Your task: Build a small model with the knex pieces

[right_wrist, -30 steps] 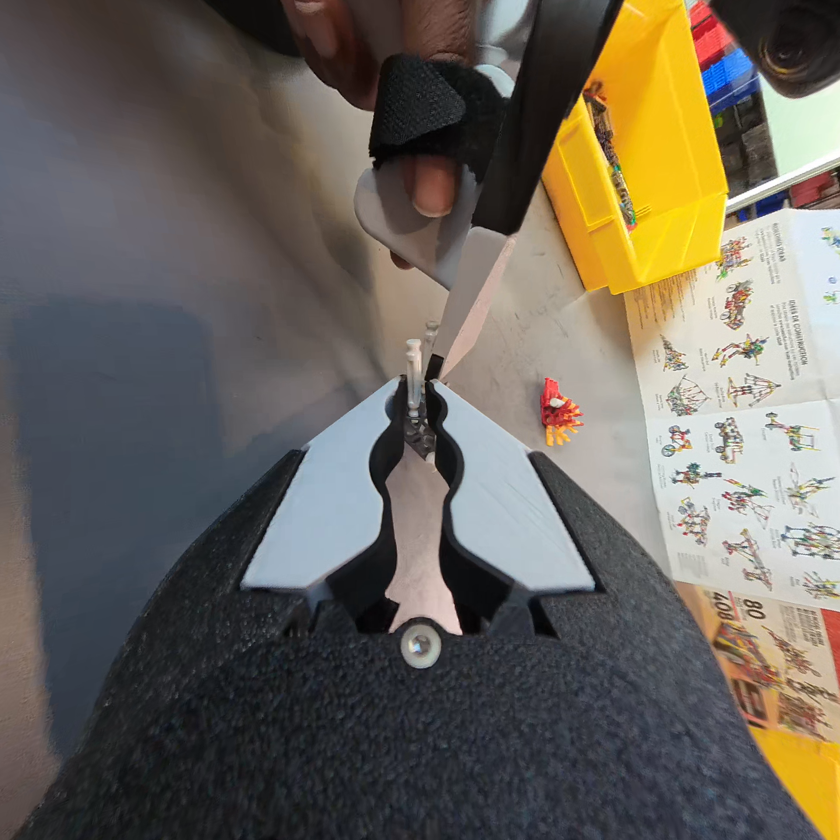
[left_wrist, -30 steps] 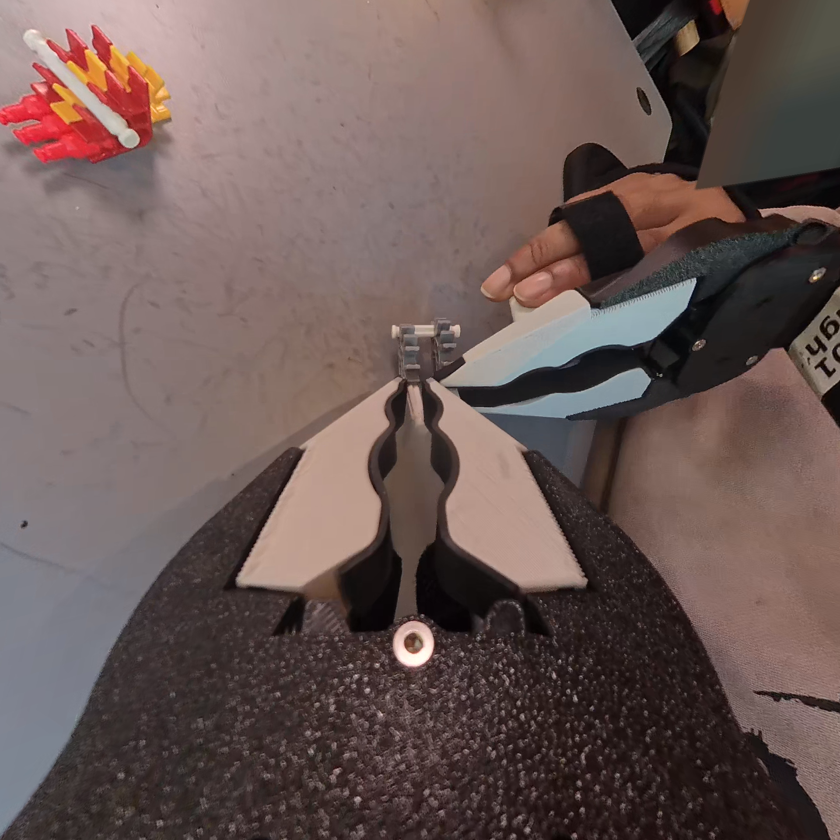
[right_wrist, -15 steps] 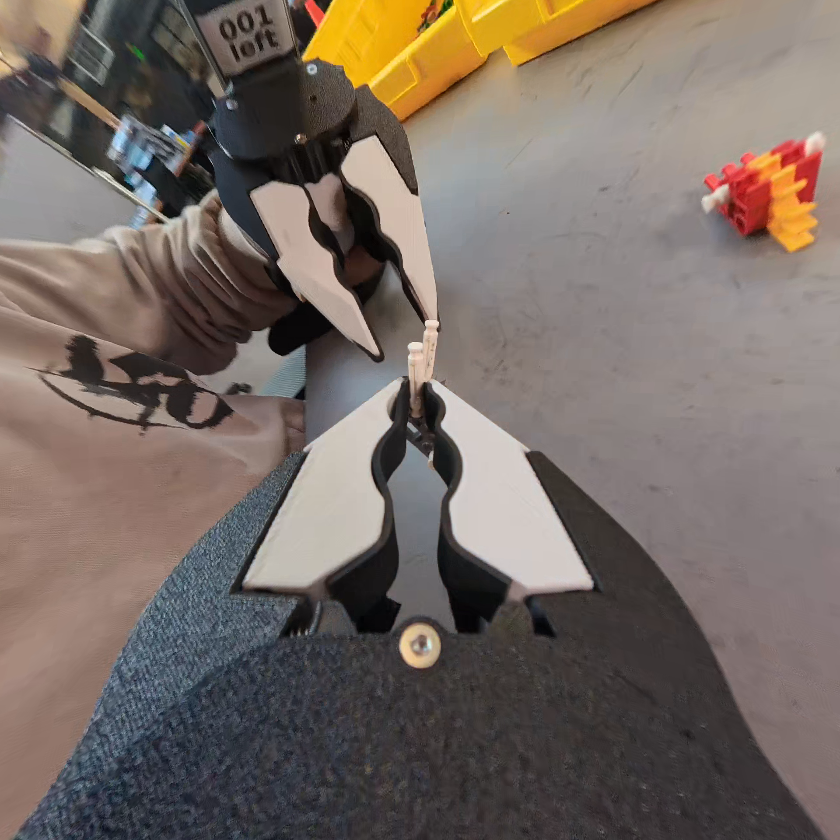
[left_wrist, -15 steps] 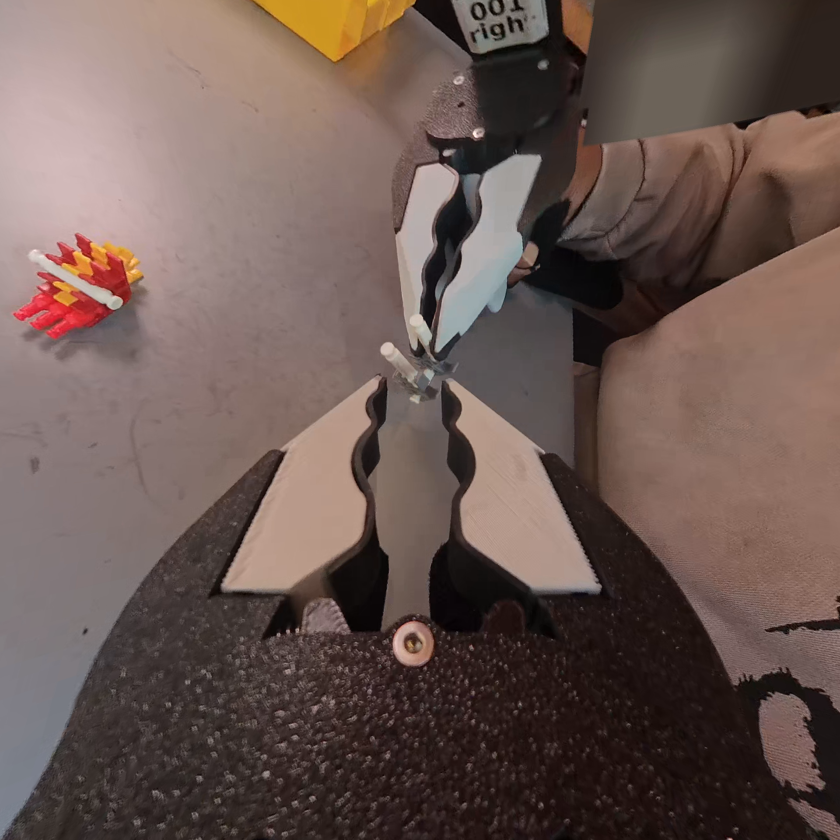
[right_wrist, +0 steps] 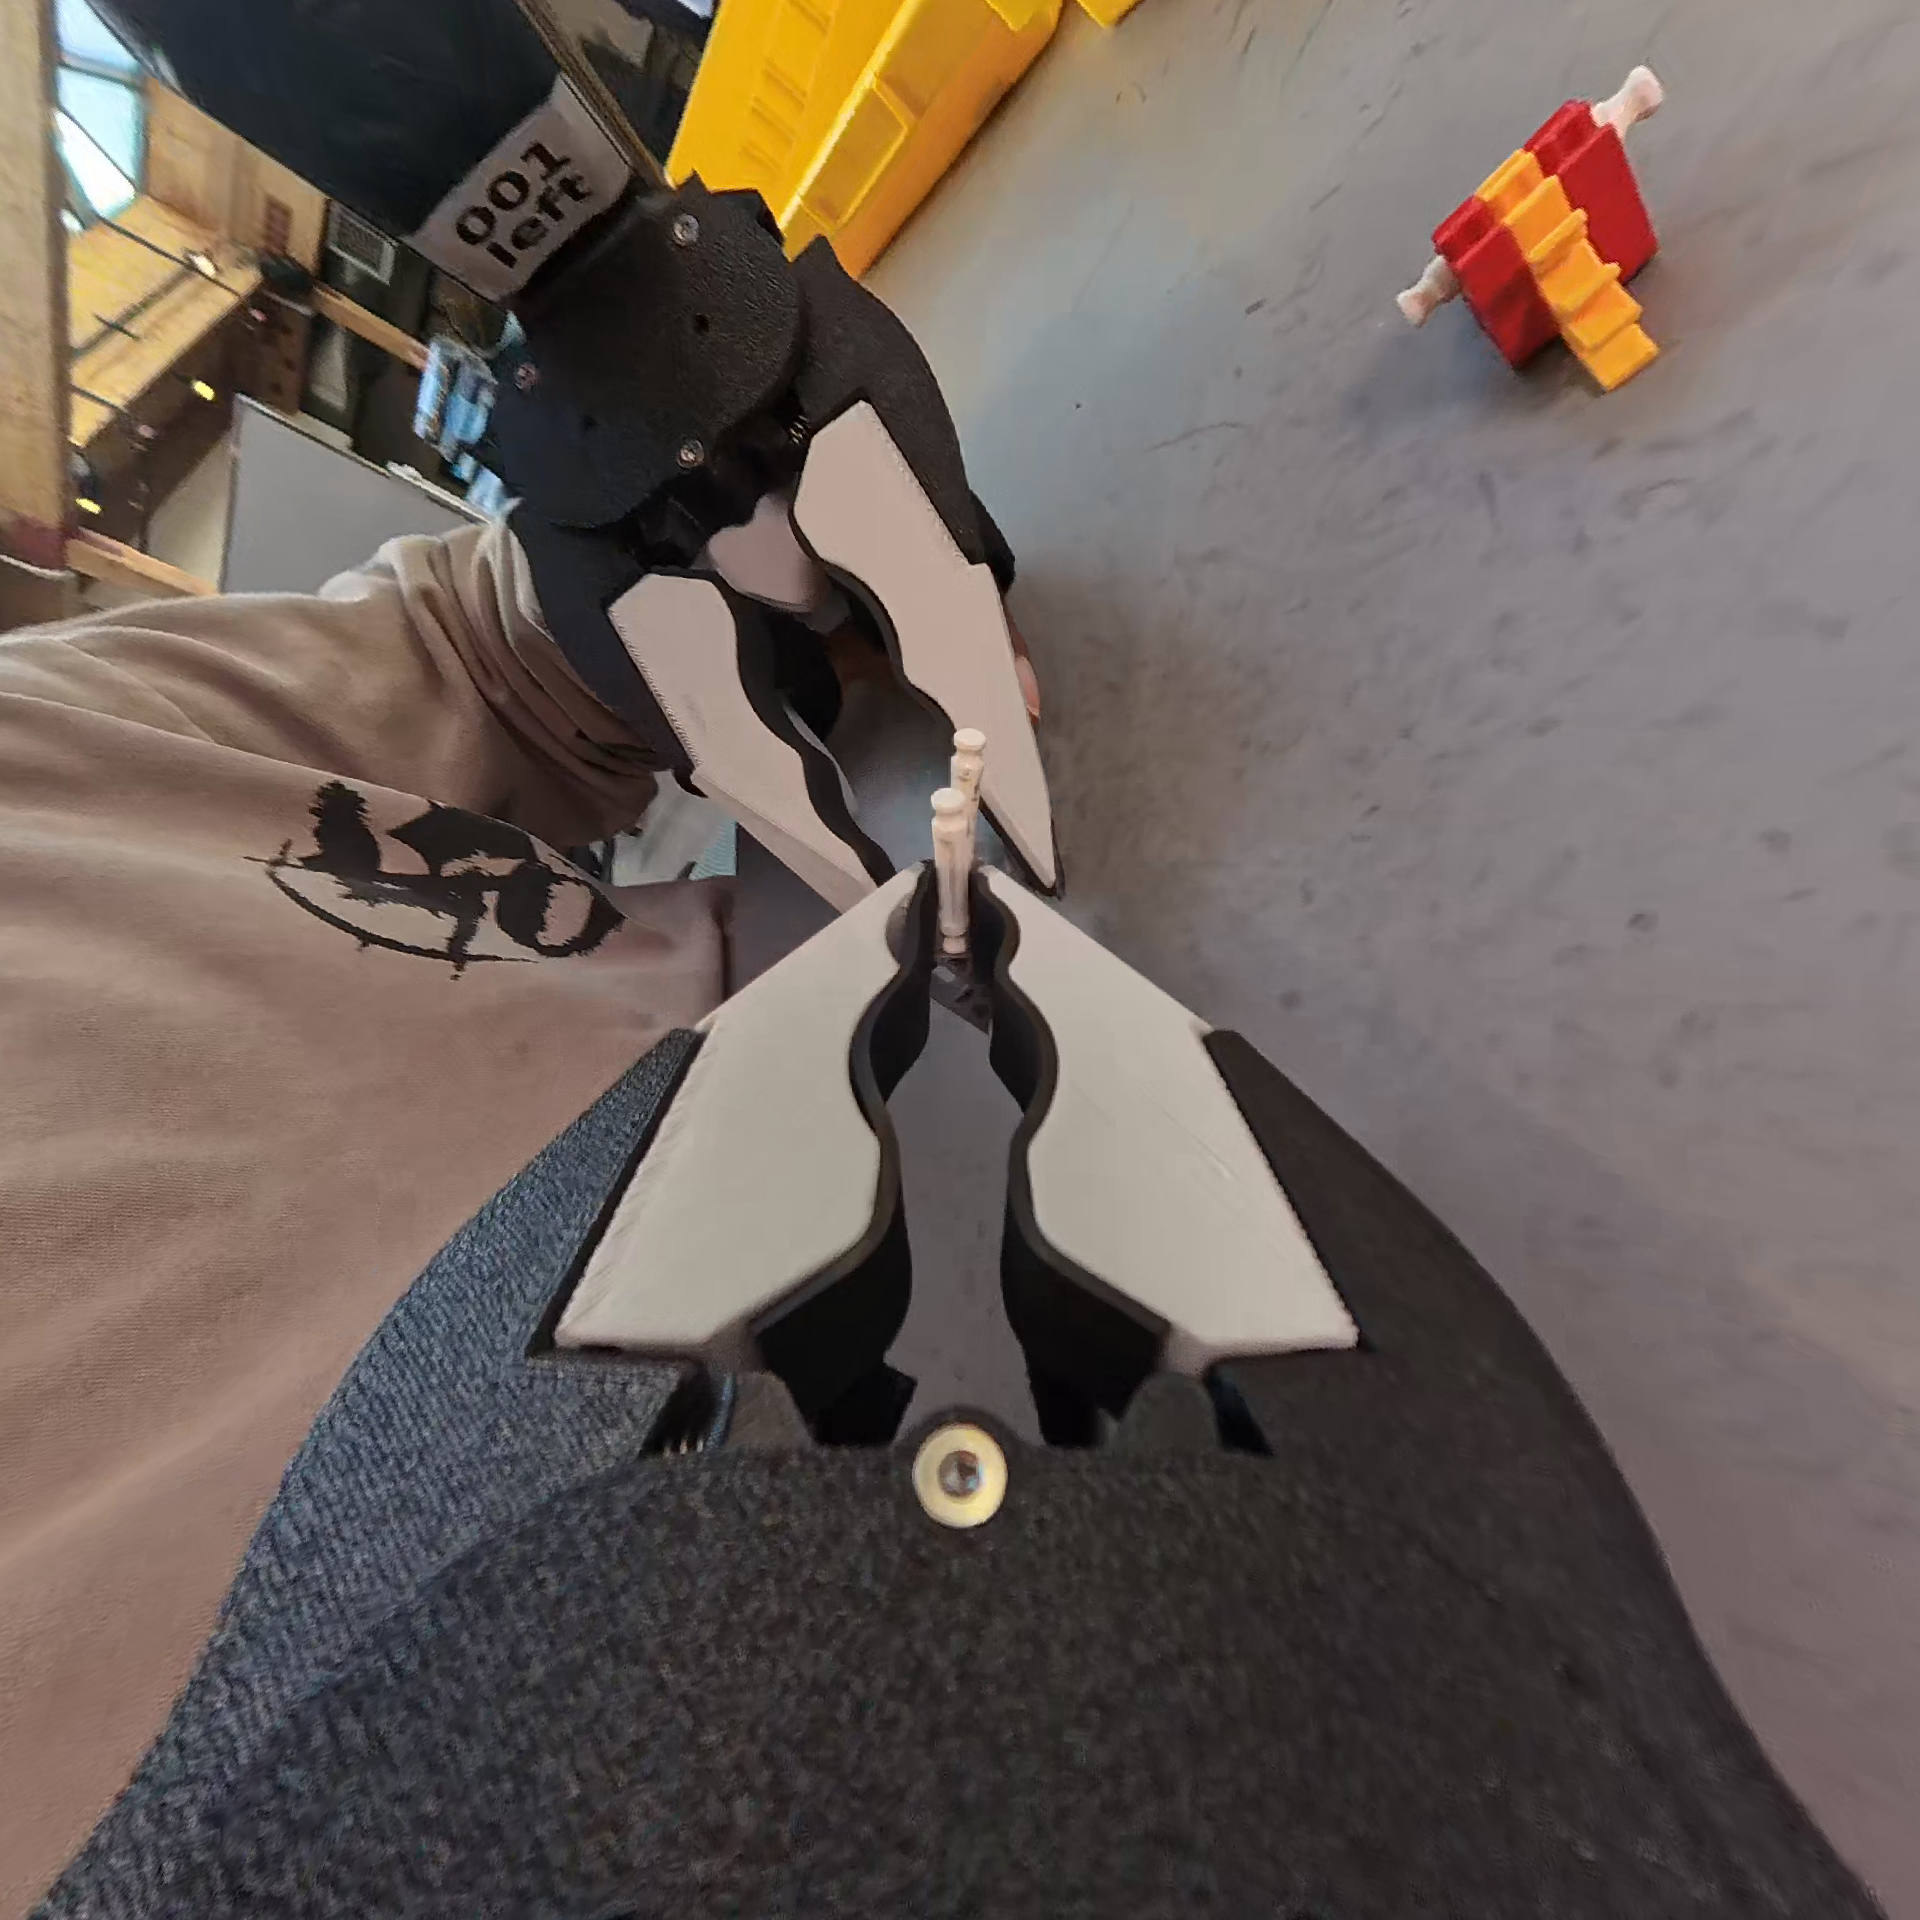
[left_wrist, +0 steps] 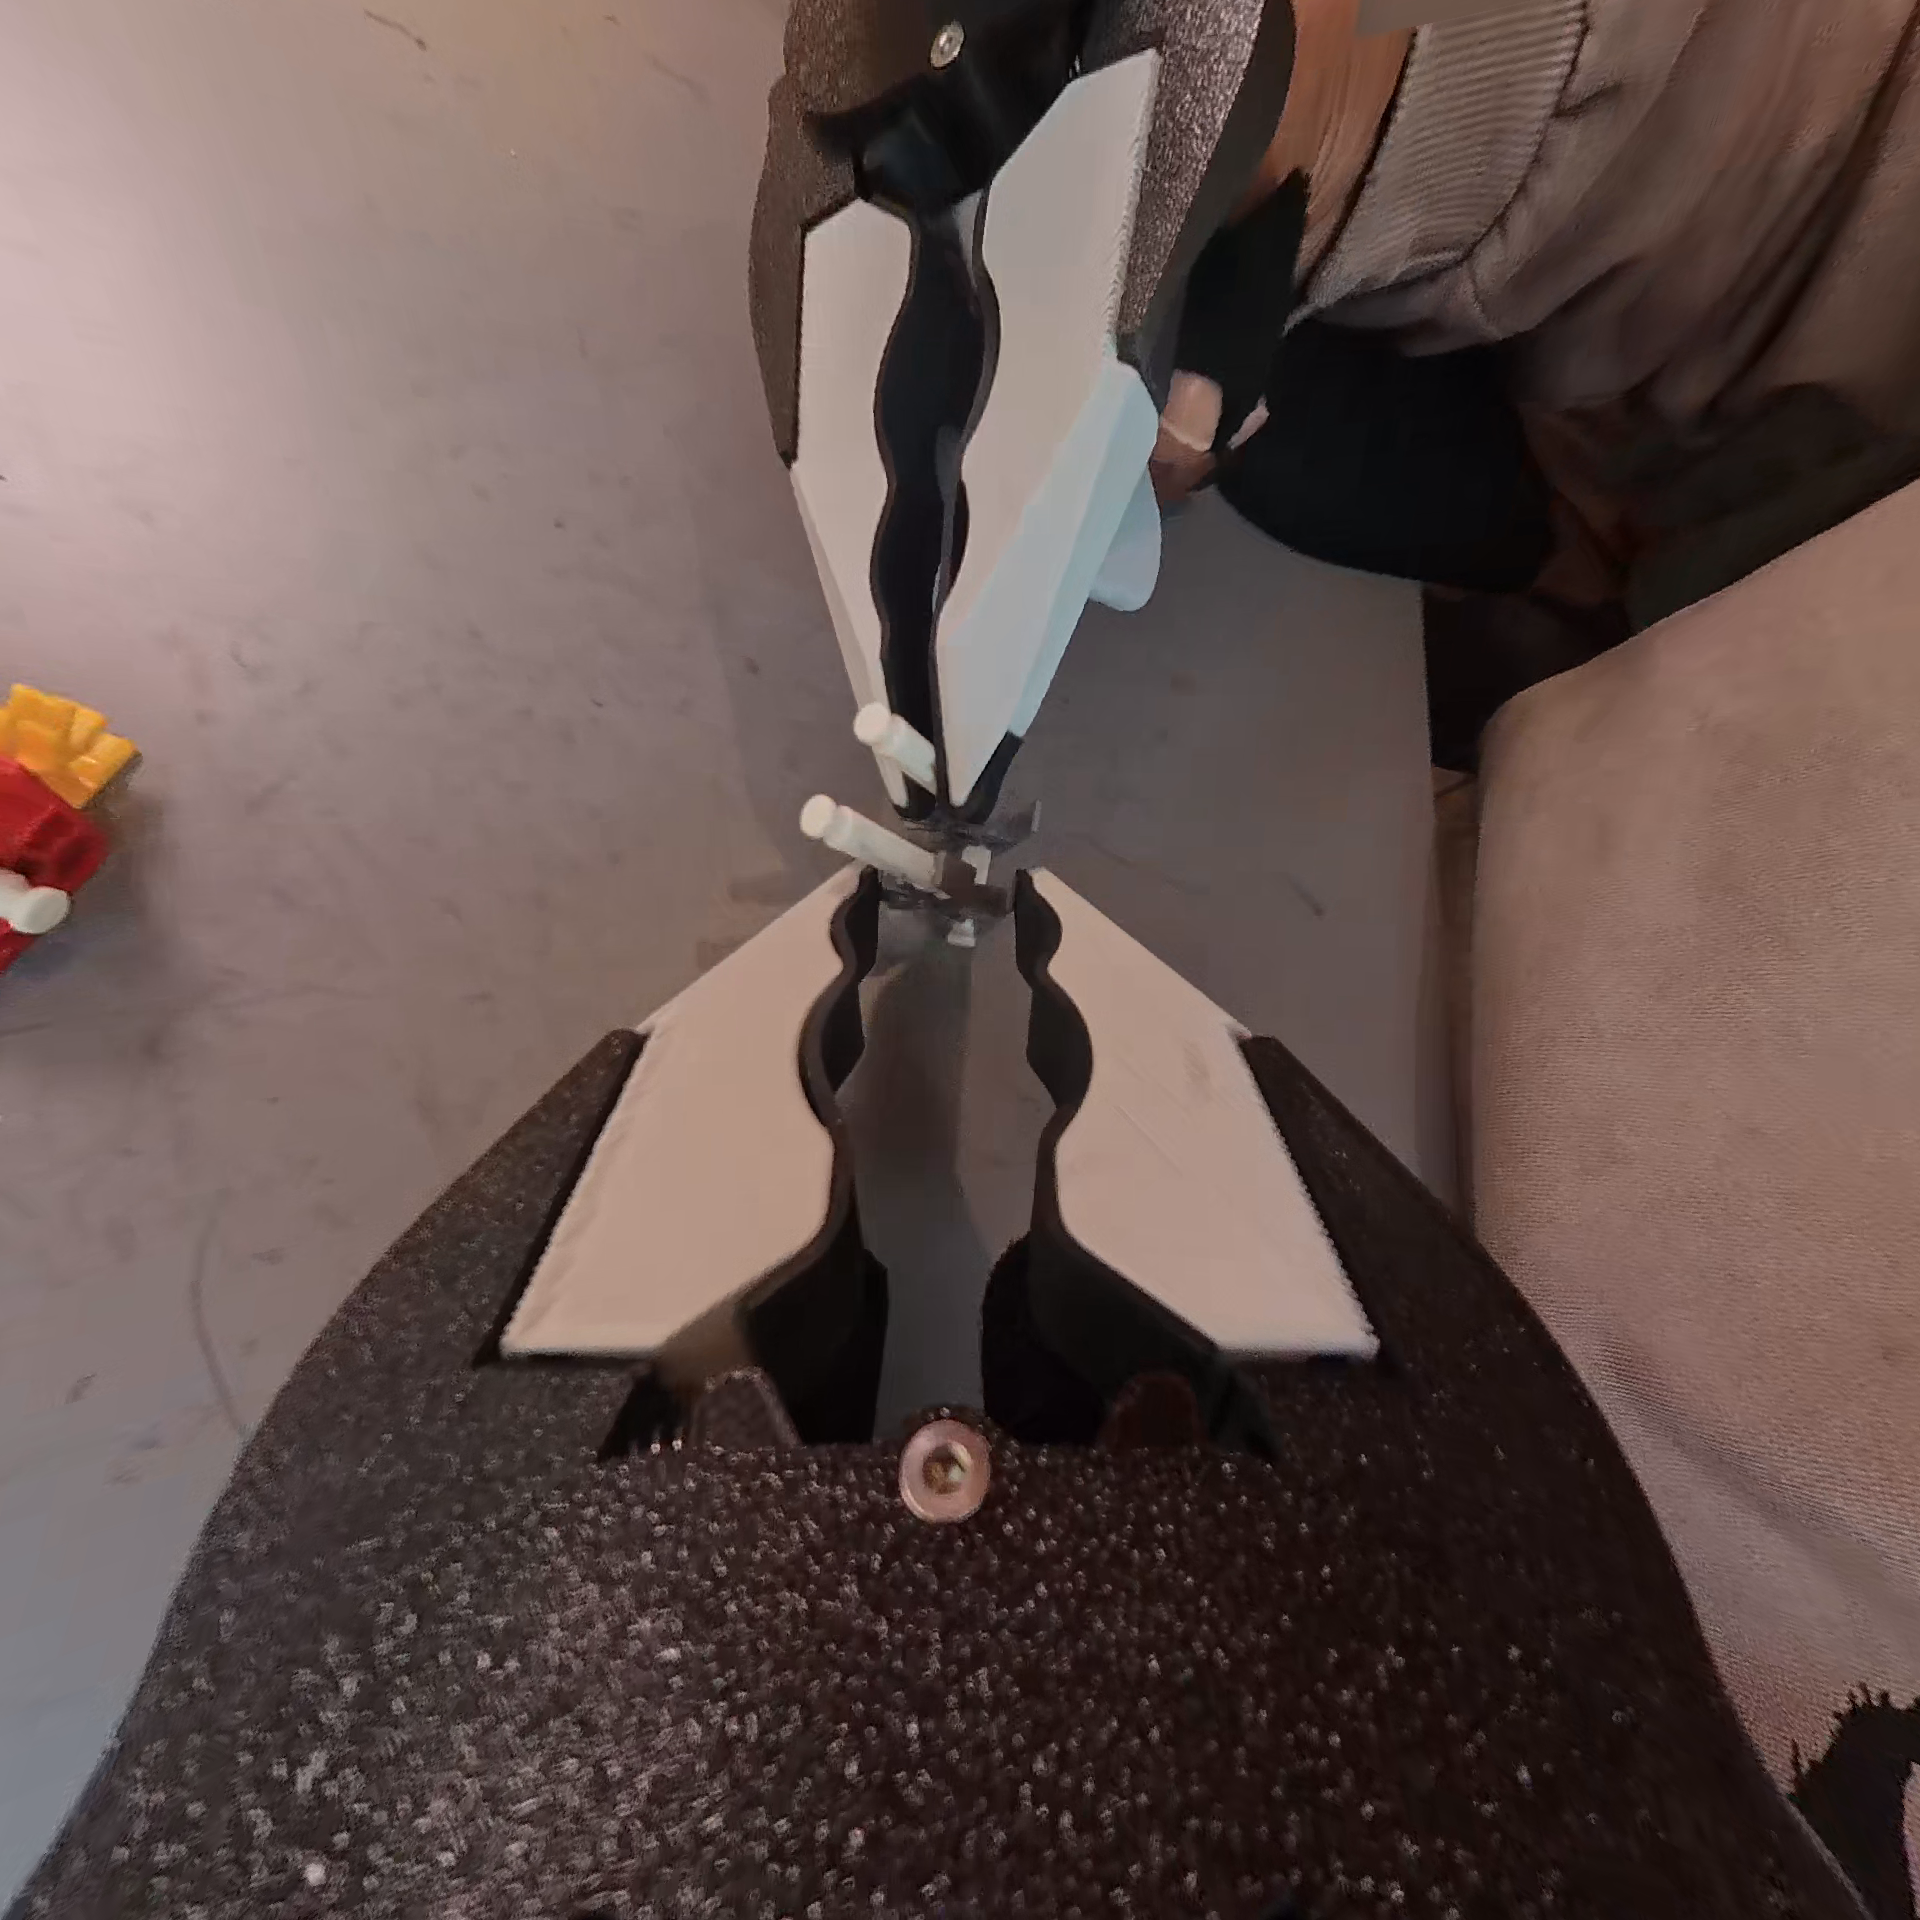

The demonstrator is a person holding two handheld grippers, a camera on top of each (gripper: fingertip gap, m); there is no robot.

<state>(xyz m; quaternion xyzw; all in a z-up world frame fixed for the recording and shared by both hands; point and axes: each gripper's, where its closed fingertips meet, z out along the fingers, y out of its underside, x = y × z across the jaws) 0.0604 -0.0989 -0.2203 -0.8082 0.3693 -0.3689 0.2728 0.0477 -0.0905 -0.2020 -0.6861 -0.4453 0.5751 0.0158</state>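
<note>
A small piece of grey connectors with two white rods (left_wrist: 914,847) is held above the grey table (left_wrist: 416,416). My right gripper (right_wrist: 954,891) is shut on its grey base, and the white rods (right_wrist: 948,847) stick out past the tips. In the left wrist view the right gripper (left_wrist: 940,800) comes in from the top. My left gripper (left_wrist: 943,891) is open, with its tips on either side of the piece. In the right wrist view the left gripper (right_wrist: 961,868) points in from the upper left, and its fingers (right_wrist: 935,623) straddle the rods.
A red and yellow block assembly with a white rod (right_wrist: 1538,260) lies on the table and shows at the left edge of the left wrist view (left_wrist: 52,821). Yellow bins (right_wrist: 883,104) stand at the back. A person's beige sleeve (right_wrist: 208,1039) lies close by. My two grippers' fingertips are within a few centimetres of each other.
My left gripper was shut on the piece a second ago and has opened. The right gripper has swung round with the piece, and the two grippers now meet tip to tip.
</note>
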